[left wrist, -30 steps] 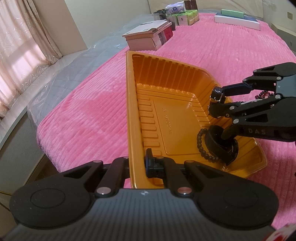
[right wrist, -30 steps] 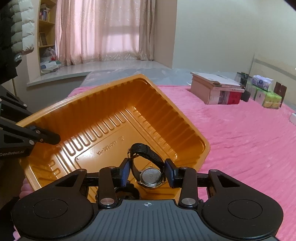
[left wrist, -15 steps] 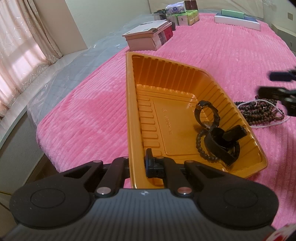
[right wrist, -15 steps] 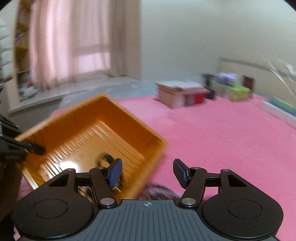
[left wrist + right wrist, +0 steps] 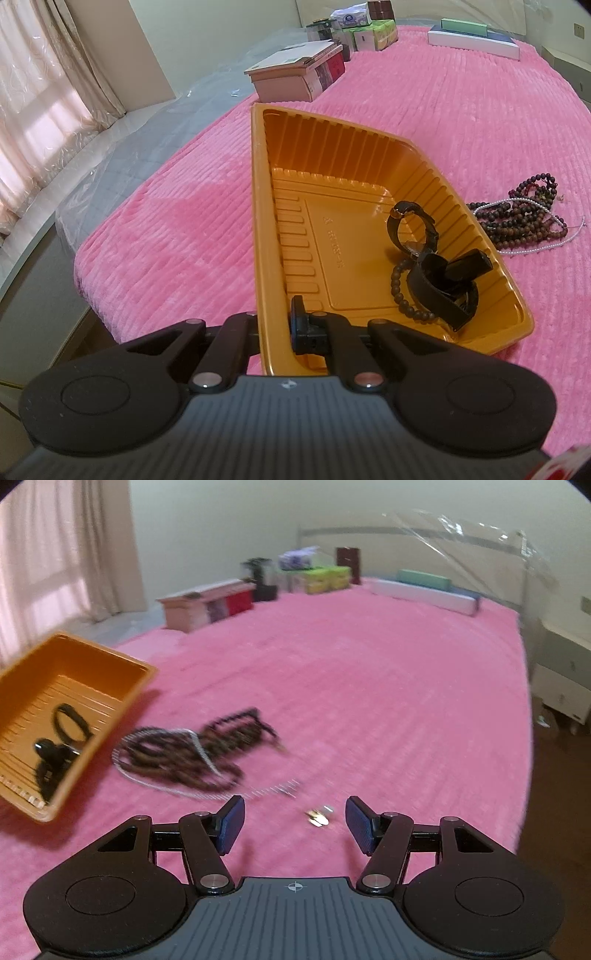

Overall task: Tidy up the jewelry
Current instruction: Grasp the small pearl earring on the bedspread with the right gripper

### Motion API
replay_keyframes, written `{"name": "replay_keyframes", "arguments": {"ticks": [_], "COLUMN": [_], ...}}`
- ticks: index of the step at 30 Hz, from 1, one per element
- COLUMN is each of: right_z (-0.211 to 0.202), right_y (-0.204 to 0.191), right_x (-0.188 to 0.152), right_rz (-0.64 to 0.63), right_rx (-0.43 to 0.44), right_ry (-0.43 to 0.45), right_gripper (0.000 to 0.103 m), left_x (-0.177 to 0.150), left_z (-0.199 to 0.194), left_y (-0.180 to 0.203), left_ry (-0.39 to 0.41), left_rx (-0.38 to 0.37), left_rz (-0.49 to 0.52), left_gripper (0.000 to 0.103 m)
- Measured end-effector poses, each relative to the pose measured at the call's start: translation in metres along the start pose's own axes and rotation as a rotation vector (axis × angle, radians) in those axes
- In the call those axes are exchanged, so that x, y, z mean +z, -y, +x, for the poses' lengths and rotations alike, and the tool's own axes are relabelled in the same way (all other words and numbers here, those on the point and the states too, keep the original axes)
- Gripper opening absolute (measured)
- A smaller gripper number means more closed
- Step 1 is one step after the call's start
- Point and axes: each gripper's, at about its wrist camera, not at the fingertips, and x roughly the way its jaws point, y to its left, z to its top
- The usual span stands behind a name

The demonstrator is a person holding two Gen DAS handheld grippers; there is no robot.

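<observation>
The tangled bead necklaces (image 5: 177, 755) are seen on the pink bed (image 5: 369, 701), just beside the orange tray (image 5: 258, 221), ahead-left of the empty, wide-open right hand-held gripper (image 5: 293, 825). The tray's near rim is clamped by the left hand-held gripper (image 5: 275, 325).

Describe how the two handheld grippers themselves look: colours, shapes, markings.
Both are matte black. The left gripper and right gripper each have a ribbed central body with a small white crosshair mark, two round disc-shaped housings at the sides, and angular linkage arms with silver pivot pins. The right gripper's finger pads are ribbed dark blue. No cables or sleeves show.
</observation>
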Motion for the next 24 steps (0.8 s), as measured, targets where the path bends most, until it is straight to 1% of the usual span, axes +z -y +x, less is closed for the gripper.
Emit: {"name": "replay_keyframes", "arguments": {"ticks": [5,8,10,11,12,15,19,20,24], "right_z": [0.004,0.015,0.019,0.022,0.024,0.029,0.032,0.033,0.030], "right_y": [0.008,0.003,0.002,0.002,0.001,0.002,0.002,0.000,-0.005], "right_x": [-0.003,-0.001,-0.002,-0.003,-0.003,-0.004,-0.005,-0.005,-0.005], "right_rz": [-0.006,-0.065,-0.109,-0.127,-0.142,-0.184,-0.205,-0.210,-0.233], "right_rx": [-0.015,-0.022,-0.028,-0.033,-0.035,-0.031,-0.016,-0.014,-0.025], "right_ry": [0.002,-0.005,-0.010,-0.015,-0.015,-0.020,-0.030,-0.034,-0.023], "right_gripper": [0.061,0.060,0.052,0.046,0.042,0.036,0.028,0.020,0.019], "left_x": [0.000,0.000,0.000,0.000,0.000,0.000,0.000,0.000,0.000], "left_z": [-0.001,-0.001,-0.001,-0.001,-0.001,-0.002,-0.002,-0.002,-0.002], "left_y": [0.000,0.000,0.000,0.000,0.000,0.000,0.000,0.000,0.000], "left_ry": [-0.001,-0.001,-0.001,-0.002,-0.002,-0.002,-0.002,-0.003,-0.002], "left_rx": [0.001,0.002,0.001,0.002,0.003,0.004,0.003,0.004,0.004], "left_rz": [0.000,0.001,0.001,0.001,0.002,0.003,0.003,0.003,0.003], "left_gripper": [0.004,0.003,0.004,0.004,0.003,0.004,0.003,0.003,0.004]}}
